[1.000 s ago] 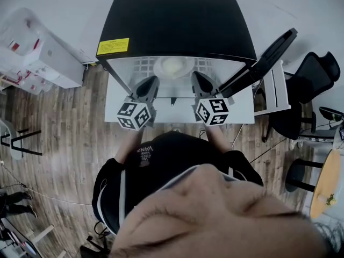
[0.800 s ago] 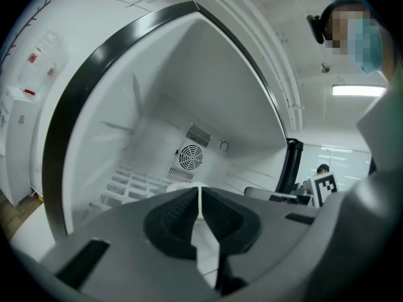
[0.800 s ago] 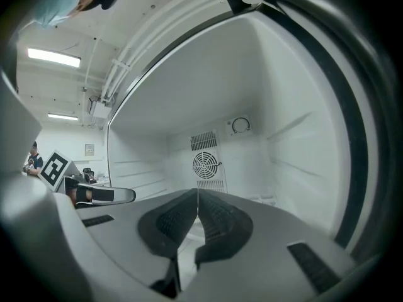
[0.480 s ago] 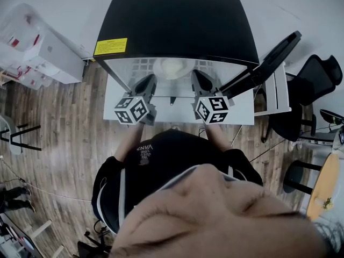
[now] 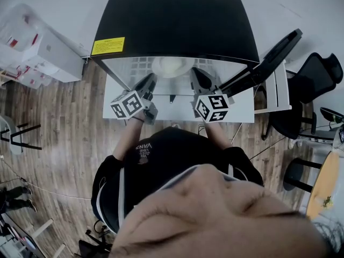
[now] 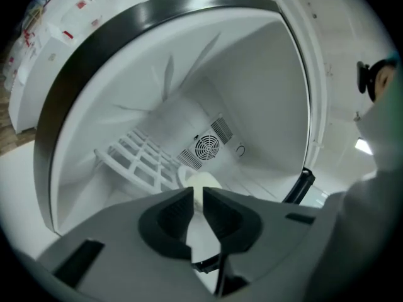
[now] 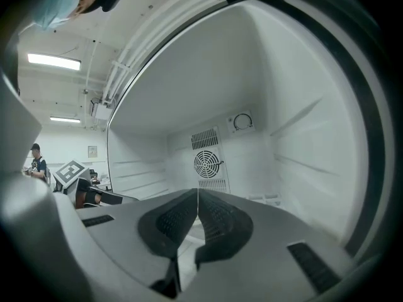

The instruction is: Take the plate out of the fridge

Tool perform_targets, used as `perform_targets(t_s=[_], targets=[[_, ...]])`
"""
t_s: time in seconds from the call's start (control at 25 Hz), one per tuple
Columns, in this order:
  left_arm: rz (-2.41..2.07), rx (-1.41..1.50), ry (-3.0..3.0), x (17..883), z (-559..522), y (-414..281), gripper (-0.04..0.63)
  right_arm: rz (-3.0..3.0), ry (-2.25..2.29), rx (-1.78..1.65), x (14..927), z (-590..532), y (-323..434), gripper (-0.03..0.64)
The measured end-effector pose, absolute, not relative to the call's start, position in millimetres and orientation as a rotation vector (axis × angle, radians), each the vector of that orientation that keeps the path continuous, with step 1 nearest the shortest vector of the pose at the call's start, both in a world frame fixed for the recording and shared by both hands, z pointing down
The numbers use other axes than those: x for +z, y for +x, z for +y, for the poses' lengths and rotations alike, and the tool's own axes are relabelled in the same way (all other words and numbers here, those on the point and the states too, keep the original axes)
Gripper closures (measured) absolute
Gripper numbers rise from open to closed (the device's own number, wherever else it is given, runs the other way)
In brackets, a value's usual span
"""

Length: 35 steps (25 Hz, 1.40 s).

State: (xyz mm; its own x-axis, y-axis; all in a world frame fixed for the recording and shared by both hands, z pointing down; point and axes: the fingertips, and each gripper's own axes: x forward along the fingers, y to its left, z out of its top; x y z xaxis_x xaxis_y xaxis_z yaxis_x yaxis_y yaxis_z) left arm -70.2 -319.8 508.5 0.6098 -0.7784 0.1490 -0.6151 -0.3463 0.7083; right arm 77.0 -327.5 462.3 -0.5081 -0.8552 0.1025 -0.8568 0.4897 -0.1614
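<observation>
Jaws of the left gripper point(image 6: 196, 194) and the right gripper point(image 7: 197, 194) are pressed together, pinching nothing. Both grippers point into the open fridge point(image 5: 177, 20), side by side at its mouth. The plate point(image 5: 172, 66) lies on the white rack point(image 6: 135, 159) inside, beyond them, untouched. Its door point(image 5: 269, 58) stands open rightward.

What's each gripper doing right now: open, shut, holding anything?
Left gripper: closed, empty; the plate sits beyond its tips.
Right gripper: closed, empty.
</observation>
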Motion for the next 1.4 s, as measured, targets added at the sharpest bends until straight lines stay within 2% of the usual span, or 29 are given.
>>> perform_targets(t_s=[0.36,0.48,0.56,1.4], targets=[[-1.013,-0.343,1.984,507.8,-322.1,-66.7,0.565,-2.708,1.556,0.308,461.9,-327.7,76.7,0.604],[-1.000,-0.354,1.963,508.1,-323.1,-65.8,0.505,-2.706,1.555,0.313,462.3,-327.7,77.2,0.604],[-0.990,-0.367,1.949,508.0,-324.5,-65.1,0.488,-2.706,1.555,0.315,462.1,-328.4,77.9,0.604],[-0.865,-0.492,1.750,504.4,-331.9,-64.5,0.477,-2.714,1.554,0.323,461.1,-331.3,80.8,0.604]])
